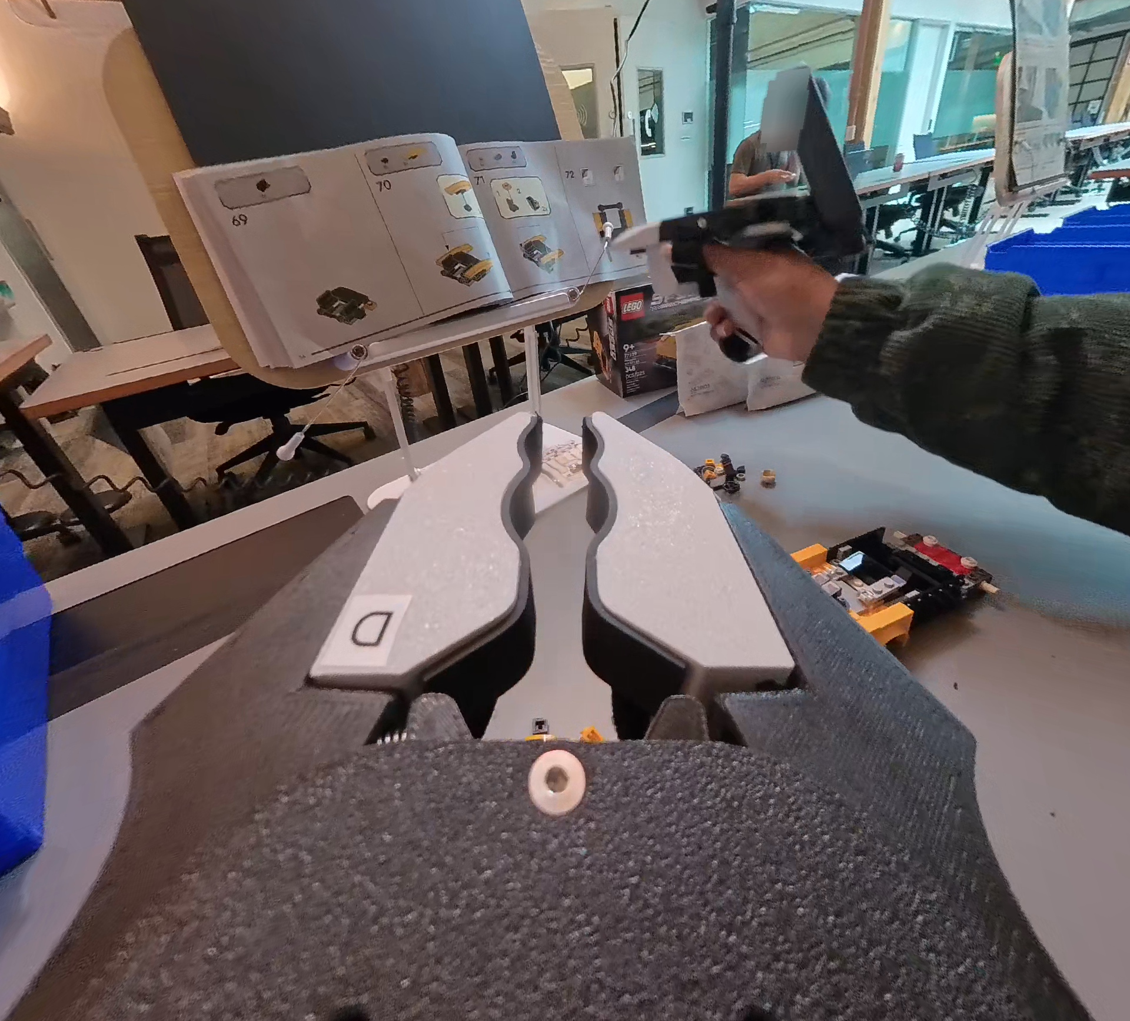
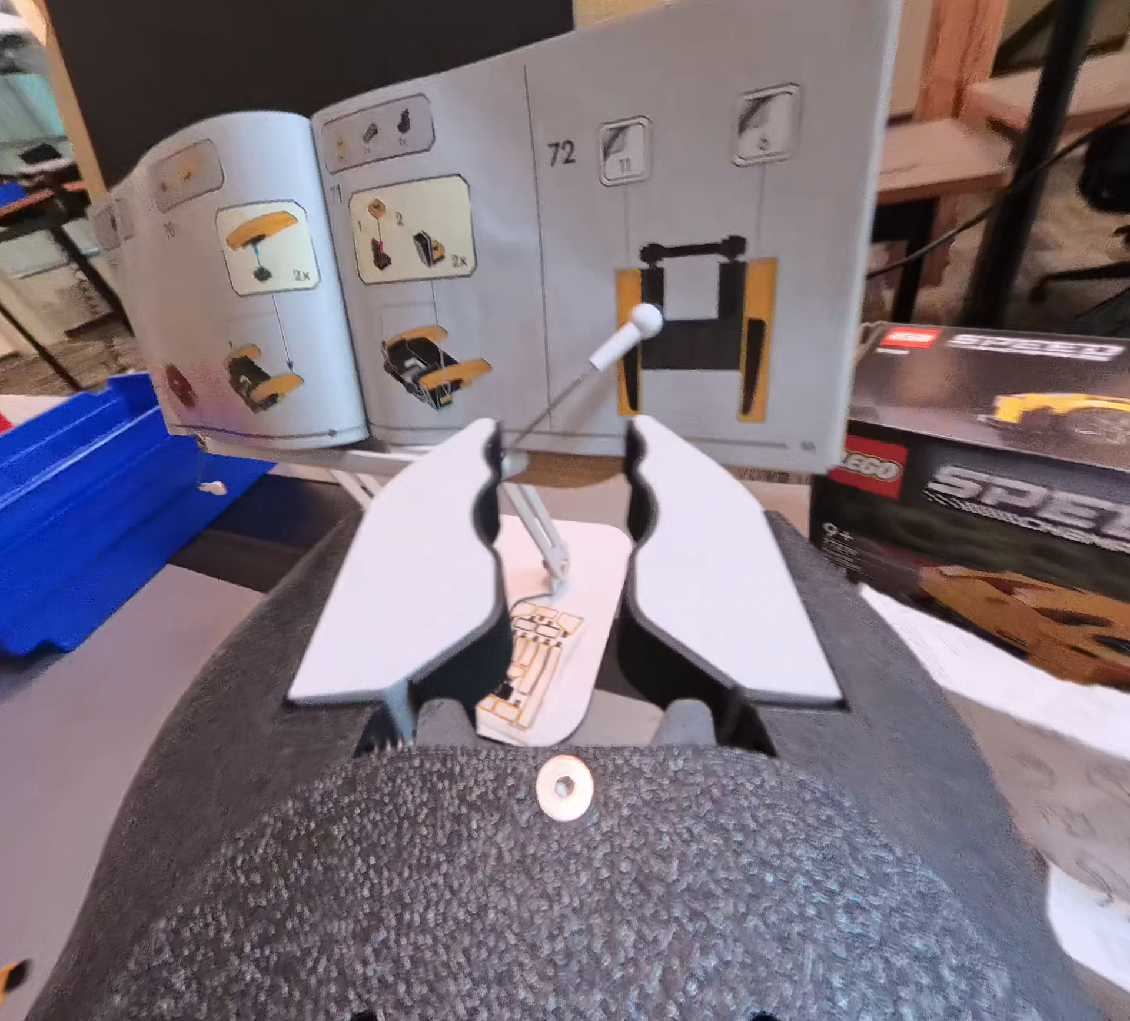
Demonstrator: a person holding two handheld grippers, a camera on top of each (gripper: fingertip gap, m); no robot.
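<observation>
A: Right gripper (image 2: 565,435) first?

B: Fingers apart, nothing between the pads. I have it raised in front of the instruction booklet (image 2: 703,197) on its stand. The white-tipped page-holder cord (image 2: 627,340) runs diagonally from near my left fingertip up and right across the right-hand page. The cord passes just beside that finger; contact, I cannot tell.

A: Left gripper (image 1: 561,426)?

B: Narrow gap, nothing held, low over the table (image 1: 856,502). Sticker sheet (image 1: 559,460) lies straight ahead on the stand's base.

A: Which is nearer the booklet?

B: Right, clearly. Left is well back. Half-built toy car (image 1: 886,579) sits to its right, loose small parts (image 1: 731,472) beyond, boxed set (image 2: 978,472) behind.
</observation>
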